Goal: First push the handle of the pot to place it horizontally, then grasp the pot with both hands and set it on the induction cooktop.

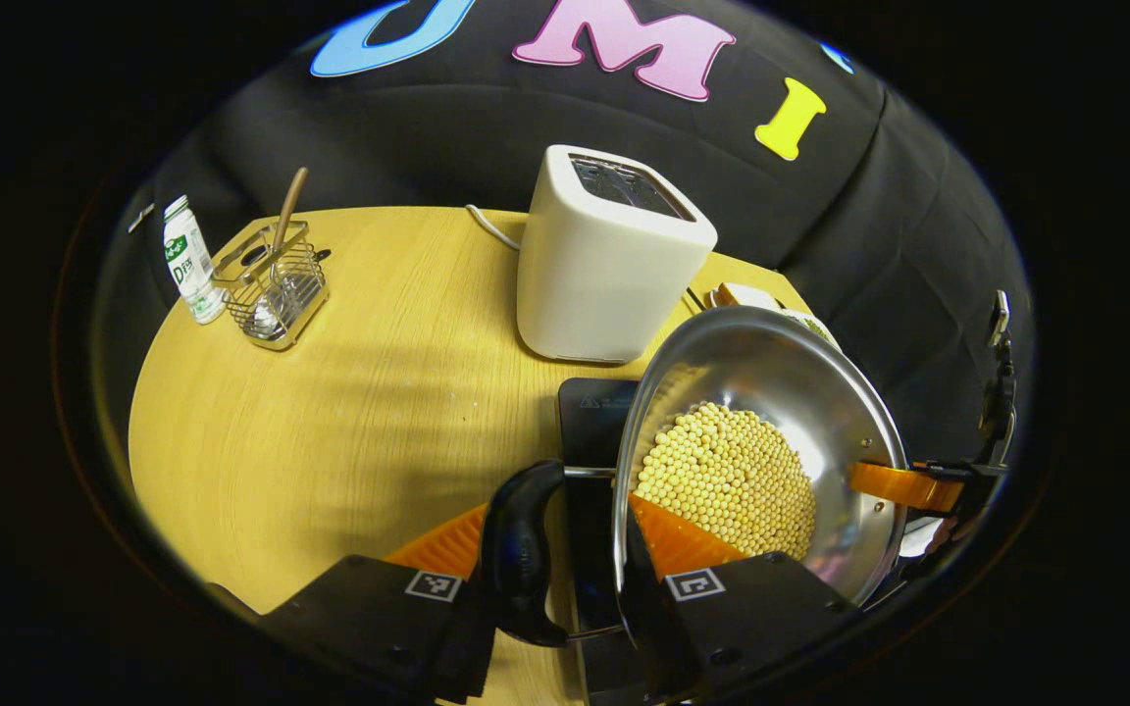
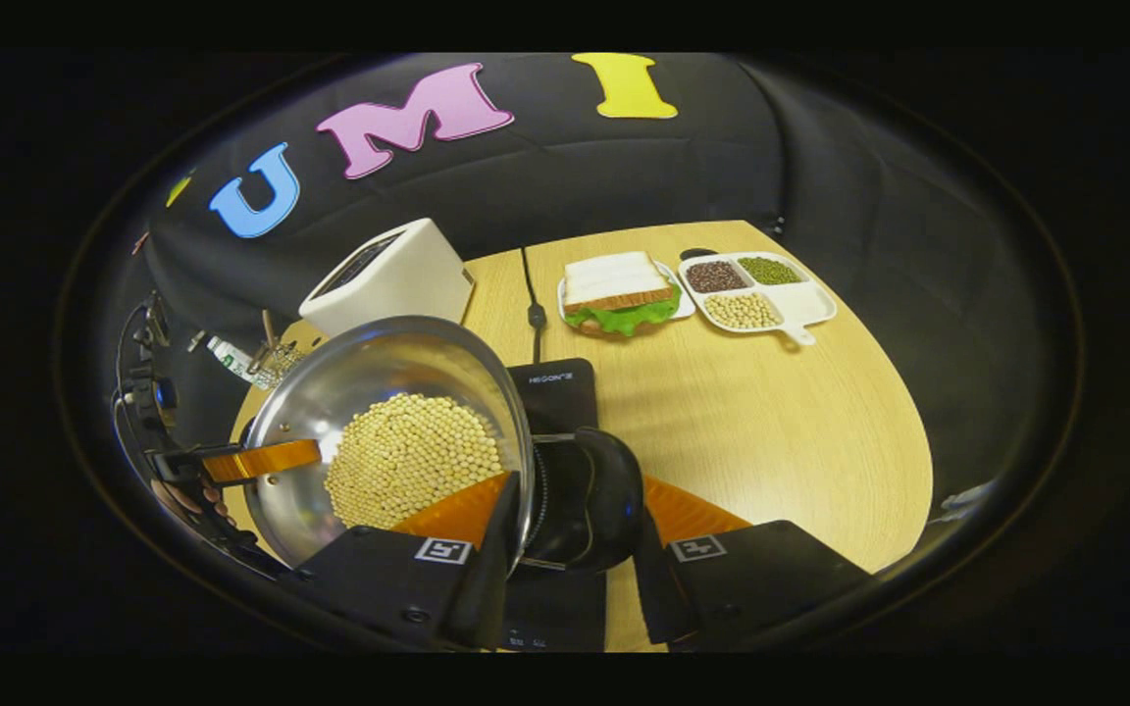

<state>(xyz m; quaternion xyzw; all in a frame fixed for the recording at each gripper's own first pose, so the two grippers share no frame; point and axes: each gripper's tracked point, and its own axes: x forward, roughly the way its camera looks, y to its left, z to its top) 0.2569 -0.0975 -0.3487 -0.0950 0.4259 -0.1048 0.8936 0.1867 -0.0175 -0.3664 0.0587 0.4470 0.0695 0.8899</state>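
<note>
Nearest in the left gripper view, the left gripper [image 1: 570, 579] is seen clenched about one black side handle [image 1: 518, 554] of the steel pot [image 1: 800, 392], the handle lying between its fingers. In the right gripper view, the right gripper [image 2: 565, 549] is likewise closed on the opposite handle [image 2: 590, 500], with one finger inside the rim and the other outside the handle. The pot, part-filled with yellow beans [image 2: 413, 456], is thus held at both ends, its handle-to-handle axis running from one gripper to the other, and it appears lifted and tilted rather than resting flat.

Just beyond and beneath the pot, the black induction cooktop [image 2: 555, 392] is seen on the worktop [image 1: 349, 412], directly under the held pot; the coming move is judged to be a level lowering onto it, both hands being equally near. Some pale lettering is printed on the cooktop, too small to be made out with certainty.

Farther off, a white toaster [image 1: 604, 265] stands behind the cooktop. A wire basket [image 1: 276, 284] and a small bottle [image 1: 187, 260], its label not legible, are placed at the far left. In the right gripper view a sandwich [image 2: 619, 284] and a divided dish of grains [image 2: 756, 289] lie at the far edge.
</note>
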